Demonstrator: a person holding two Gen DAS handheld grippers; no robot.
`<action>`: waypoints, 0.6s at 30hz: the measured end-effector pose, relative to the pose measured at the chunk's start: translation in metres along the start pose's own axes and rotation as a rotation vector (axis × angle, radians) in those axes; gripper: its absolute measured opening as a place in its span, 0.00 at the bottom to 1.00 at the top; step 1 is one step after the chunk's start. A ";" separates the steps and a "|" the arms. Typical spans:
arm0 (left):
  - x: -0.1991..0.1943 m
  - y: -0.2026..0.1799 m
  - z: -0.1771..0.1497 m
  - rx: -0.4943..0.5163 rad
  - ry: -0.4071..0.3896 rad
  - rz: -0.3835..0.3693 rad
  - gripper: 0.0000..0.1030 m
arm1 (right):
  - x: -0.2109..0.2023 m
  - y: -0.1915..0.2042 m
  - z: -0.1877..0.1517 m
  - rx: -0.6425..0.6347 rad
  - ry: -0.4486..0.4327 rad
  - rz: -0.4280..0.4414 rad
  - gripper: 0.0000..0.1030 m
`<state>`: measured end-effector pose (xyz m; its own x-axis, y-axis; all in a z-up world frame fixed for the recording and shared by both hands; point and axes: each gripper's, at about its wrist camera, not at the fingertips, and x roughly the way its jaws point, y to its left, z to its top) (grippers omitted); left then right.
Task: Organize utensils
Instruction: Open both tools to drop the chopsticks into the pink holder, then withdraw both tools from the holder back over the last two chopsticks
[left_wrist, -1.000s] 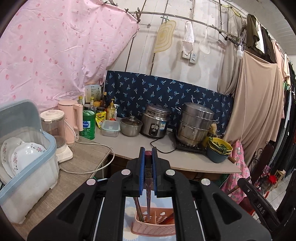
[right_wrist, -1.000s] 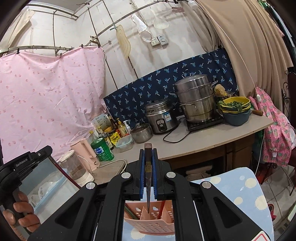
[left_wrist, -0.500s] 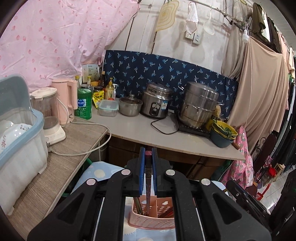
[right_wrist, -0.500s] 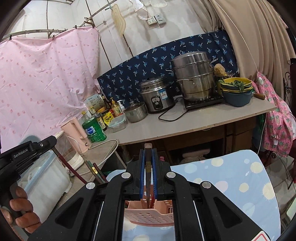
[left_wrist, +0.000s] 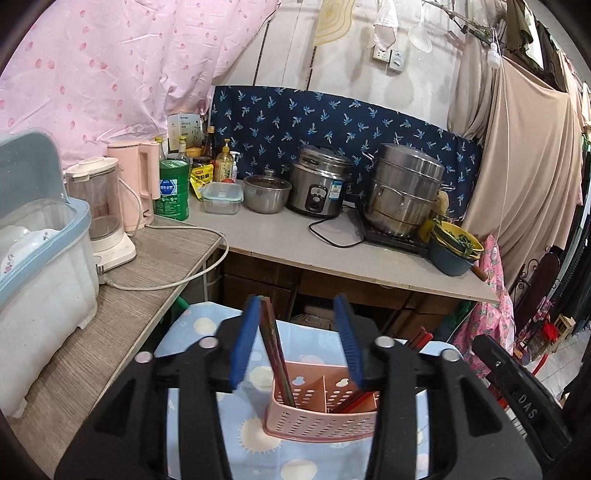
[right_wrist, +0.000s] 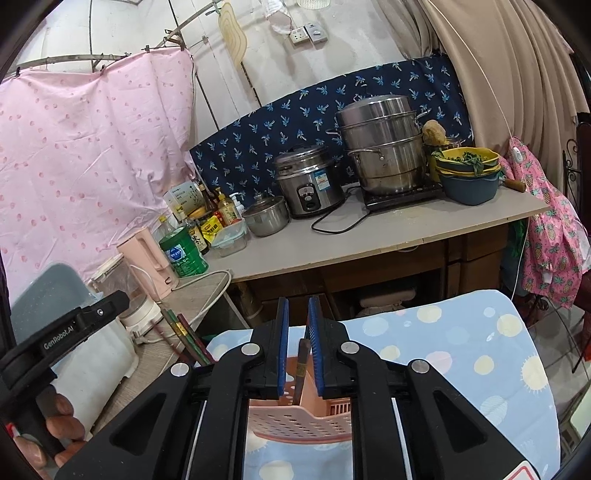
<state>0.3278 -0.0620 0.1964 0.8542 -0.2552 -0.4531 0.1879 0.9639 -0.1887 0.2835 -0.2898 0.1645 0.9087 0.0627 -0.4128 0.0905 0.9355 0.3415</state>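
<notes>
Both tools hang over the pink utensil basket (left_wrist: 321, 410), which sits on the blue sun-print cloth (right_wrist: 480, 354). The left tool (left_wrist: 295, 339) has its pads wide apart, and the dark chopsticks (left_wrist: 275, 354) lean free against the left pad, tips in the basket's left compartment. The right tool (right_wrist: 297, 354) has its pads slightly parted around a brown chopstick (right_wrist: 301, 369) standing in the basket; I cannot tell if the right pad touches it. To finish well, lift each tool straight up so no pad drags a stick out or tips the light basket. The wooden tabletop (left_wrist: 155, 258) with the blender (left_wrist: 101, 214) and dish box (left_wrist: 40, 266) lies close to the left.
</notes>
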 end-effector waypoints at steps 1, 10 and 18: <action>-0.002 0.000 -0.001 0.004 -0.002 0.003 0.45 | -0.002 0.001 0.001 -0.003 -0.003 0.001 0.14; -0.026 -0.008 -0.010 0.048 -0.021 0.033 0.46 | -0.031 0.015 -0.006 -0.043 -0.024 0.016 0.22; -0.052 -0.017 -0.024 0.092 -0.026 0.058 0.50 | -0.063 0.025 -0.020 -0.075 -0.037 0.019 0.30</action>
<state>0.2684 -0.0665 0.2027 0.8769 -0.1978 -0.4380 0.1806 0.9802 -0.0811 0.2207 -0.2635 0.1823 0.9244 0.0692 -0.3750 0.0435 0.9579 0.2839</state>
